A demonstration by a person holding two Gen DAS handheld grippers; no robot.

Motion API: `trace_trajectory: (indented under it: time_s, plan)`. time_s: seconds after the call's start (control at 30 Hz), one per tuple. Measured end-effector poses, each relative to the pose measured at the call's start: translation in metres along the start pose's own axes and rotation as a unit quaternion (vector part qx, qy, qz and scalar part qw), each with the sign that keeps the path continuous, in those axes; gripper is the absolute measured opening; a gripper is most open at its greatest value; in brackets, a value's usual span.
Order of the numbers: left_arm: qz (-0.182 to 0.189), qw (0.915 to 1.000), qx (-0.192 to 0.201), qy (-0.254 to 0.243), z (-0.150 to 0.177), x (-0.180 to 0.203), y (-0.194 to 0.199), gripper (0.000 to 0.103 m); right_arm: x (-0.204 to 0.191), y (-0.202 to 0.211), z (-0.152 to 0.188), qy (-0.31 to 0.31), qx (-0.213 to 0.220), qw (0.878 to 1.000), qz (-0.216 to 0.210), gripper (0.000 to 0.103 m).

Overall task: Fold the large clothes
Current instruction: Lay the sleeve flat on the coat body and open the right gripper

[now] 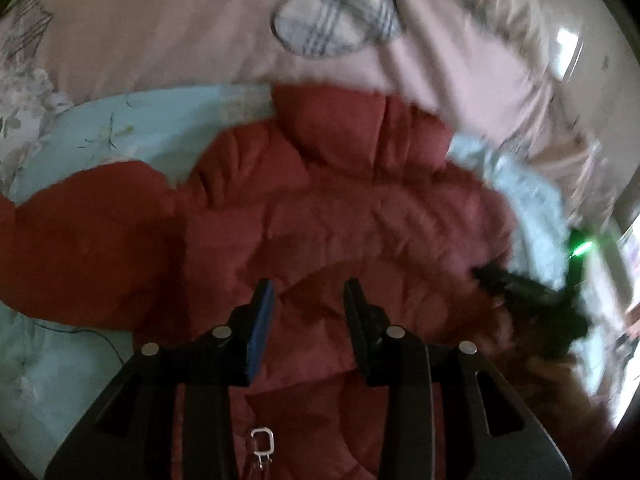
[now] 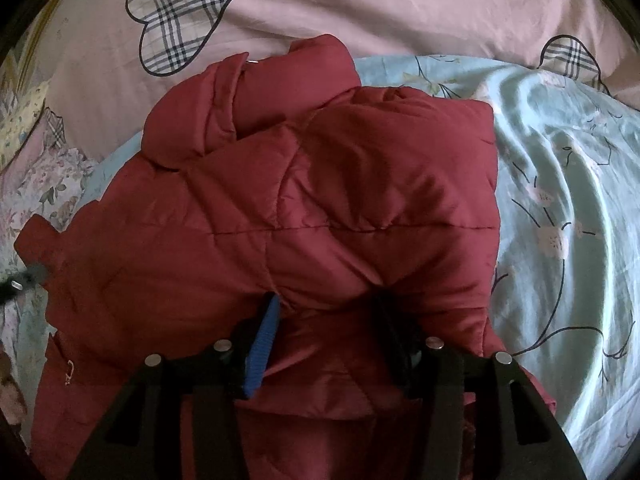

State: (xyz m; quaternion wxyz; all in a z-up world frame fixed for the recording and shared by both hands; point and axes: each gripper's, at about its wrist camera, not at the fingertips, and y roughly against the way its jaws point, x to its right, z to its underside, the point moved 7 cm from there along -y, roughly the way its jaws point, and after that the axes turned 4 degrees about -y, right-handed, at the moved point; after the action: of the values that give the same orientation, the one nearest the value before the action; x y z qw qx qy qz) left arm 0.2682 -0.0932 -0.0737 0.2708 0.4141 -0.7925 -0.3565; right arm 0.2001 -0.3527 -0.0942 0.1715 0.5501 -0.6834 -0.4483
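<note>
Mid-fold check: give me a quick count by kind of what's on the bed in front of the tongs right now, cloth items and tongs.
Red puffer jackets: 1
Light blue floral sheets: 1
Pink covers with plaid hearts: 1
Tongs: 2, left and right
Total: 5

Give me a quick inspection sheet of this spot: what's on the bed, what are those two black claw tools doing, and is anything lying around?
Surface: a bed with a light blue floral sheet; a pink duvet with plaid hearts lies beyond it.
Job's things: one red quilted puffer jacket, spread on the sheet, one sleeve already folded over the body; a metal zipper pull shows near the left tool.
Clutter: a floral pillow or cloth at the edge.
Grippers: left gripper open, above the jacket; right gripper has fingers apart, with jacket fabric bunched between them; whether it is gripping is unclear.
Cables: nothing seen.
Surroundings: bright, blurred room edge; details unreadable.
</note>
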Motion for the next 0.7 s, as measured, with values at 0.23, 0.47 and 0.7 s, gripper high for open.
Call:
trace_trajectory:
  time_s: [0.23, 0.47, 0.7]
  plan:
    - [-0.010, 0.9973, -0.062, 0.037, 0.023, -0.024, -0.053, 0.034, -0.016, 0.017, -0.006, 0.016, 0.006, 1.000, 0.016, 0.054]
    - [-0.029, 0.9957, -0.077, 0.042, 0.025, -0.021, -0.051, 0.034, -0.060, 0.007, -0.004, 0.047, -0.005, 0.999, -0.006, 0.057]
    - [-0.036, 0.9952, -0.084, 0.036, 0.026, -0.014, -0.051, 0.034, -0.048, -0.024, 0.003, 0.044, -0.025, 0.999, 0.012, 0.057]
